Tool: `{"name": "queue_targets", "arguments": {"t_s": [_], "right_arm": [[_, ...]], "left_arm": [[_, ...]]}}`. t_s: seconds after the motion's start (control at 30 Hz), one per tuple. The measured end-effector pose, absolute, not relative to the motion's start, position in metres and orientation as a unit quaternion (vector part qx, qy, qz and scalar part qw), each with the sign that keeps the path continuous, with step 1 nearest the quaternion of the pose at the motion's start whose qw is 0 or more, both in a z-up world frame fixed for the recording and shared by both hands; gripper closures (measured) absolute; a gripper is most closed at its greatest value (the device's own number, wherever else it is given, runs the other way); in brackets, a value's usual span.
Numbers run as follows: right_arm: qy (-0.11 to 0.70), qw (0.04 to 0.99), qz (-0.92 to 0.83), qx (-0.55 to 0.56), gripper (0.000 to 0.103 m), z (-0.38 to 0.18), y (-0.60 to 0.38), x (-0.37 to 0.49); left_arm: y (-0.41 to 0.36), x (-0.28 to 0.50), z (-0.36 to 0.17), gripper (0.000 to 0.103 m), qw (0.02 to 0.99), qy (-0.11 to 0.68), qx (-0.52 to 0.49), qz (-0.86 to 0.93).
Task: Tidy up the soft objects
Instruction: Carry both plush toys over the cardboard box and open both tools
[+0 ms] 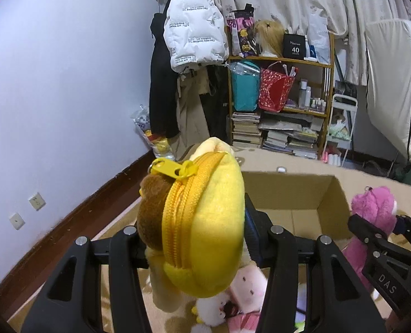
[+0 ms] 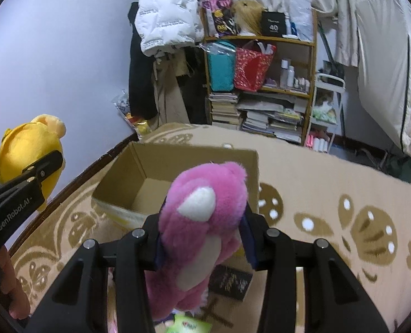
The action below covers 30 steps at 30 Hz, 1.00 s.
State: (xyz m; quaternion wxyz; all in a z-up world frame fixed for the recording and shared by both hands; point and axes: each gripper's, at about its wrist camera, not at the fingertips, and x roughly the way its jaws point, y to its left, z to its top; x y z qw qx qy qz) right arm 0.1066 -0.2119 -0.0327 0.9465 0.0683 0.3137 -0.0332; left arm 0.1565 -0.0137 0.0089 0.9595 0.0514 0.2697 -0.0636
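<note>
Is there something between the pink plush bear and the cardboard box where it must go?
Nothing visible. The pink plush bear, held in the right gripper, hangs before the open cardboard box, whose visible inside looks bare.

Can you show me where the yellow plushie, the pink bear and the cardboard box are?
yellow plushie [image 1: 205, 222], left wrist view, on its yellow side beside the zipper.
pink bear [image 2: 205, 222], right wrist view, on the pink fur below its white patch.
cardboard box [image 2: 194, 163], right wrist view, on the inside of its far wall.
</note>
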Motion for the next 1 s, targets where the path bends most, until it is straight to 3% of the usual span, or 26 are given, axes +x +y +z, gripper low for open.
{"name": "queue_targets", "arguments": {"t_s": [0.57, 1.0], "right_arm": [[0.299, 0.953, -0.026, 0.043, 0.056, -0.026, -0.242, 0.157], [0.299, 0.95, -0.012, 0.086, 0.056, -0.053, -0.253, 0.175]], "left_arm": [[-0.046, 0.196, 0.014, 0.054, 0.963, 0.229, 0.11, -0.089], [-0.056, 0.212, -0.02, 0.053, 0.946, 0.286, 0.078, -0.131]]}}
